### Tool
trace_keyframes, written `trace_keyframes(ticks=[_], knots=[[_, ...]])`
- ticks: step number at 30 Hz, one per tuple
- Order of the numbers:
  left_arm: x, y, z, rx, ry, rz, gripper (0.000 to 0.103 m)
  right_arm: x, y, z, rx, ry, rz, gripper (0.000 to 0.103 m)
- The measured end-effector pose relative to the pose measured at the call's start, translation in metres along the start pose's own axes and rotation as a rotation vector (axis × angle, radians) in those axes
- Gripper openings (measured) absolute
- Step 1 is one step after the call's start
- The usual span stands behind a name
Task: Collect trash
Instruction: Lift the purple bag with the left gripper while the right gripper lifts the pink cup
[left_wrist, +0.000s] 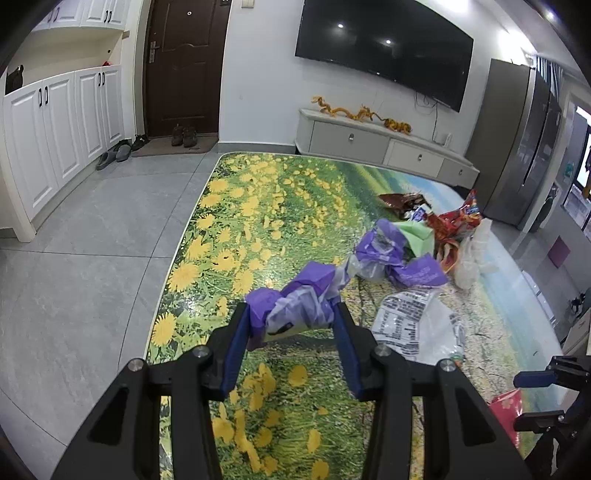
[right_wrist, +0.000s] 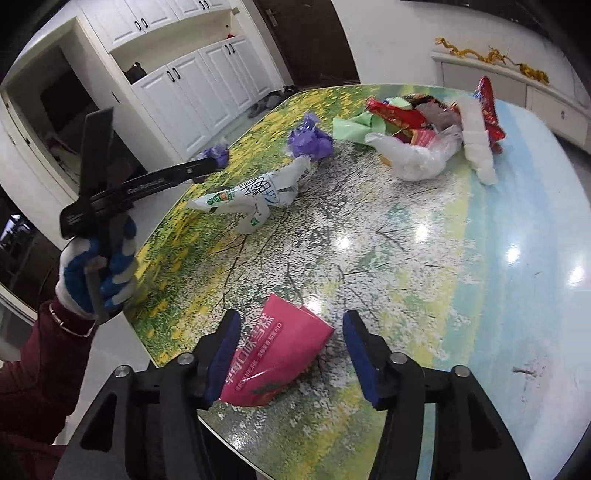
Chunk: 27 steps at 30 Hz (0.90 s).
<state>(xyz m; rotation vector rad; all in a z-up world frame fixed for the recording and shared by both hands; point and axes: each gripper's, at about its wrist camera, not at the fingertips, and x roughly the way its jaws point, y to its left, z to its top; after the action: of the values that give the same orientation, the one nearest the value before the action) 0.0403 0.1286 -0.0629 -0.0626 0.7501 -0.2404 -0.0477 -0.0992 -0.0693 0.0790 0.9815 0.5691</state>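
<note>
My left gripper (left_wrist: 291, 308) is shut on a crumpled purple wrapper (left_wrist: 295, 291), held just above the flower-print table (left_wrist: 240, 206). In the right wrist view that gripper (right_wrist: 214, 162) reaches in from the left, held by a gloved hand (right_wrist: 96, 266). My right gripper (right_wrist: 291, 317) is open near the table's front edge. A pink carton (right_wrist: 273, 354) lies on the table between its fingers, against the left pad and apart from the right one. A white printed bag (right_wrist: 255, 199) and another purple wrapper (right_wrist: 310, 142) lie further in.
A heap of red wrappers (right_wrist: 402, 118), a green bag (right_wrist: 354, 127) and clear plastic (right_wrist: 417, 155) sits at the table's far side. Grey floor tiles (left_wrist: 92, 240) lie left of the table. A low TV cabinet (left_wrist: 369, 142) stands beyond it.
</note>
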Motion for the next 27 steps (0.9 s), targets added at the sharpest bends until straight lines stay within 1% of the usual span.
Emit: trace_keyframes(ticks=[4, 8, 11, 12, 15, 16, 21, 27], knots=[[-0.008, 0.002, -0.004, -0.010, -0.019, -0.013, 0.043, -0.005, 0.003, -0.003, 0.004, 0.022, -0.013, 0.060], [-0.014, 0.003, -0.007, -0.018, -0.032, -0.025, 0.043, -0.001, 0.008, -0.006, 0.022, 0.067, 0.005, 0.060], [-0.019, 0.005, -0.010, -0.021, -0.038, -0.030, 0.043, 0.006, 0.010, -0.006, 0.038, 0.094, 0.015, 0.056], [-0.020, 0.005, -0.010, -0.021, -0.041, -0.030, 0.043, 0.008, 0.010, -0.005, 0.045, 0.101, 0.020, 0.053], [-0.027, 0.007, -0.011, -0.028, -0.051, -0.035, 0.043, 0.014, 0.008, -0.002, 0.060, 0.106, 0.029, 0.036], [-0.030, 0.007, -0.011, -0.029, -0.056, -0.035, 0.043, 0.015, 0.007, 0.000, 0.063, 0.107, 0.034, 0.033], [-0.043, 0.005, -0.008, -0.026, -0.072, -0.034, 0.043, 0.013, 0.005, 0.004, 0.046, 0.072, 0.031, 0.030], [-0.056, -0.012, 0.001, -0.017, -0.088, -0.051, 0.043, -0.011, -0.007, 0.011, 0.070, -0.028, 0.055, 0.030]])
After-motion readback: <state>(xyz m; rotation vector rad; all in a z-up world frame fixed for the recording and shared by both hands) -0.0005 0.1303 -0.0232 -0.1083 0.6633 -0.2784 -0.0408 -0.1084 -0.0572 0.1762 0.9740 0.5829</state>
